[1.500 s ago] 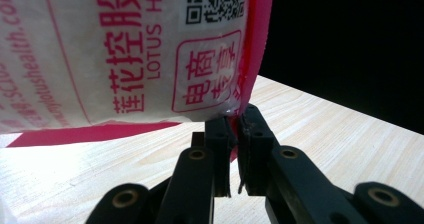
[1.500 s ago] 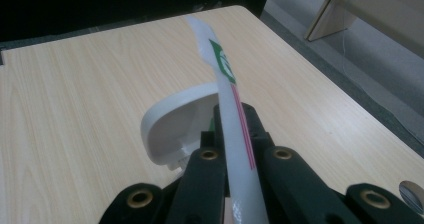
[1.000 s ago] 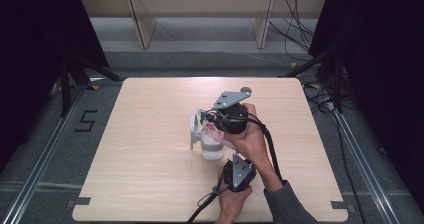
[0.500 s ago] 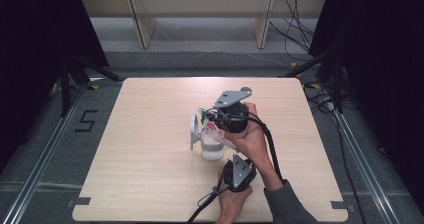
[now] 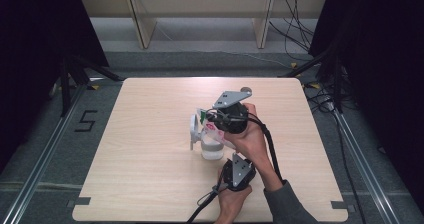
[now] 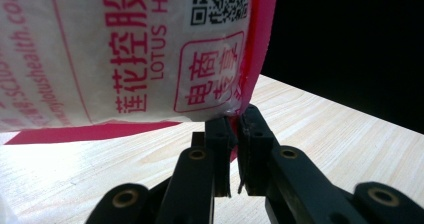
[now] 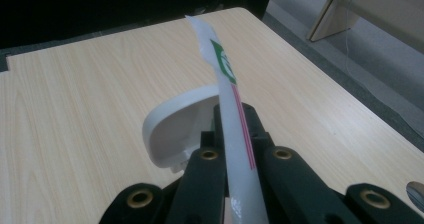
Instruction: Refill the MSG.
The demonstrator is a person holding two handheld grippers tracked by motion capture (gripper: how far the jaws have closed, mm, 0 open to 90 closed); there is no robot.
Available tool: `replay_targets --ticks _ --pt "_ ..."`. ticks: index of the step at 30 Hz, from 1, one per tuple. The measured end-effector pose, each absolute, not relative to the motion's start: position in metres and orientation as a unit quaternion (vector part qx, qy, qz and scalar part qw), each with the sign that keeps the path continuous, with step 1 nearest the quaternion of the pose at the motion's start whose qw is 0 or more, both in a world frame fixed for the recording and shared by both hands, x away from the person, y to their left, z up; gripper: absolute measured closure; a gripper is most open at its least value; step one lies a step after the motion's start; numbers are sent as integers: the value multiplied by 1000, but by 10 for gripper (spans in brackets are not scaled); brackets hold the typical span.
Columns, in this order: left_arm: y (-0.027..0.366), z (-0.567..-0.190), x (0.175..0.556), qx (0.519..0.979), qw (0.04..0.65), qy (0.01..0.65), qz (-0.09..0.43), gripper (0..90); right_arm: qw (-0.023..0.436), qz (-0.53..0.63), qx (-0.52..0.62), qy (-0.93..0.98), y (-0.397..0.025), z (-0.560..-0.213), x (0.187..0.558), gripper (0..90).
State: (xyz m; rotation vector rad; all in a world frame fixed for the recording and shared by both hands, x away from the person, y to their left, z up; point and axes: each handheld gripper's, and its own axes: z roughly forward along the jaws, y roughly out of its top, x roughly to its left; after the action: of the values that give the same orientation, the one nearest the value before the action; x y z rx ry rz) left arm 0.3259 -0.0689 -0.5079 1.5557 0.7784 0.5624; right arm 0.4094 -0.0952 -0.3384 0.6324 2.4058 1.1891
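A white bag with pink edges and red print (image 6: 125,49) hangs tilted over a clear, white-lidded container (image 5: 212,148) in the middle of the table. My left gripper (image 6: 234,129) is shut on the bag's lower corner and sits low near the table's front (image 5: 237,172). My right gripper (image 7: 232,114) is shut on the bag's other end, seen edge-on (image 7: 220,59), just above the container (image 5: 229,117). The container's white hinged lid (image 7: 170,124) stands open to the left (image 5: 193,129). What is inside the container is hidden.
The light wooden table (image 5: 150,174) has bare surface left and right of the container. A small round grey object (image 5: 245,90) lies on the table behind the right gripper. Cables trail off the front edge. Dark floor and rails surround the table.
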Motion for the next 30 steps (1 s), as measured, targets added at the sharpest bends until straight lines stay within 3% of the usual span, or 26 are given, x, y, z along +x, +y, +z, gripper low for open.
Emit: replay_targets --ticks 30 --pt "-68 -507 326 673 611 337 248 840 197 429 222 853 -94 -337 408 900"
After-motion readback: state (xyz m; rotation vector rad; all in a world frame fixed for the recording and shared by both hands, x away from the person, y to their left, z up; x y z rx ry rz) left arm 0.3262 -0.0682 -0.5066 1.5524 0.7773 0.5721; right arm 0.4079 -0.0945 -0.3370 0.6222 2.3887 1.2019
